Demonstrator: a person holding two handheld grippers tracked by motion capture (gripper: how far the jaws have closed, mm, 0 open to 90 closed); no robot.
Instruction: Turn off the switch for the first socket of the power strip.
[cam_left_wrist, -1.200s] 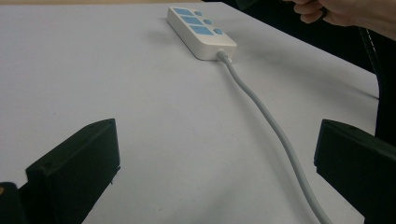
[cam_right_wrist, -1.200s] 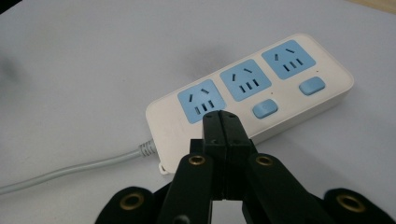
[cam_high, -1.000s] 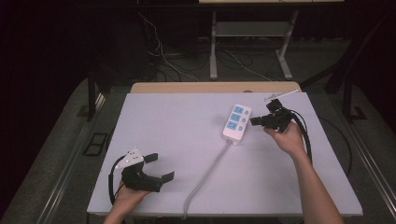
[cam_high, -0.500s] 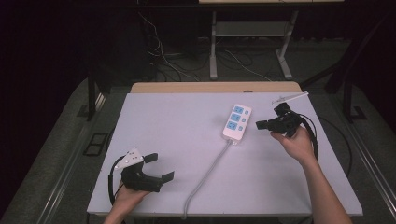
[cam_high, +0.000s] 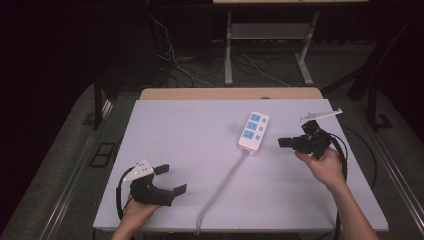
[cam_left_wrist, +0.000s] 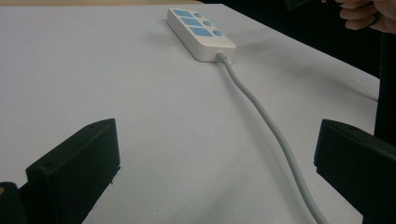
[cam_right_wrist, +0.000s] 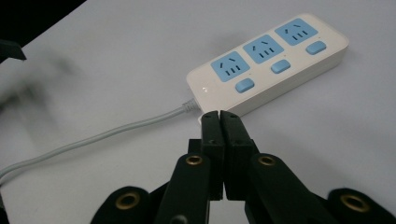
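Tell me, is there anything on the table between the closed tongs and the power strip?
No. In the high view, only bare white table lies between the right tongs and the power strip.

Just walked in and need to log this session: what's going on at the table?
A person holds a gripper in each hand over a white table. A white power strip with blue sockets lies on it, its grey cord trailing toward the near edge. The right gripper, jaws shut on nothing, points at the strip from just beside it. The left gripper rests near the front left corner, jaws wide open and empty.
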